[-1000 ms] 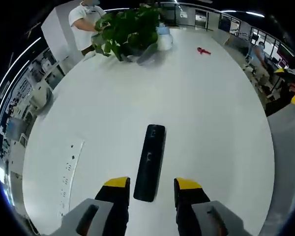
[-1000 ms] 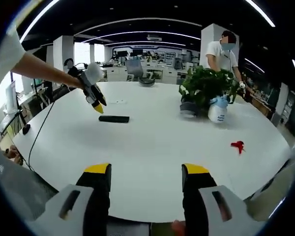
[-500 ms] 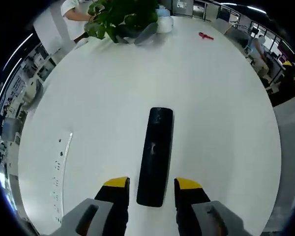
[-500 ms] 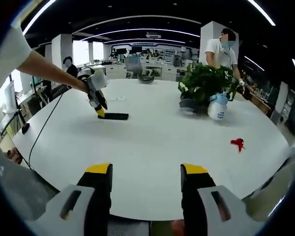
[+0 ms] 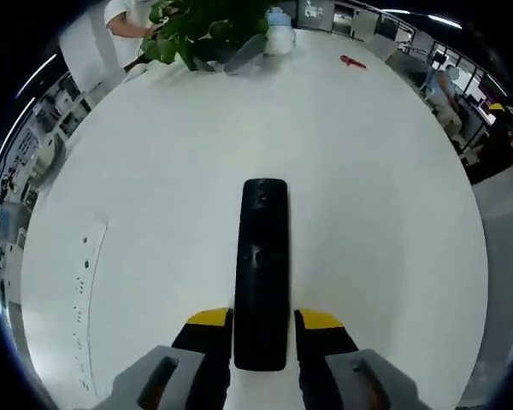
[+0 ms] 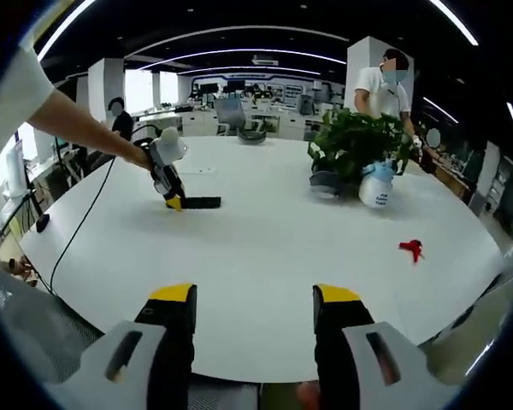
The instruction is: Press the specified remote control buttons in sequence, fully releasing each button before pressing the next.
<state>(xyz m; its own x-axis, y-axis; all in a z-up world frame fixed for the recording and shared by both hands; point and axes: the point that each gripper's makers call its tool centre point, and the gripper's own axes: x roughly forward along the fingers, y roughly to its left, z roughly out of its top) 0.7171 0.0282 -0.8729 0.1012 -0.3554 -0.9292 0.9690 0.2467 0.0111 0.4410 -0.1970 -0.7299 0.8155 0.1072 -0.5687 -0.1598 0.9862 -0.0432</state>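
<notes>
Left gripper view: the left gripper [image 5: 263, 323], yellow-tipped, stands with its jaws closed in against the sides of the near end of a long black plastic remote control [image 5: 262, 269], which lies flat on the round white table [image 5: 154, 171] and runs away from the camera. The jaws appear to be grasping the remote. No button press is visible, so the sequence is judged not yet begun. At the far edge stand a leafy green potted plant [image 5: 201, 26] and a white spray bottle [image 5: 276, 34]; a small red object [image 5: 353, 61] lies apart.

Right gripper view: the right gripper [image 6: 252, 299] hangs released, jaws wide apart and empty, over the table's near edge. The plant sits in a dark pot [image 6: 327, 182], its contents otherwise hidden
</notes>
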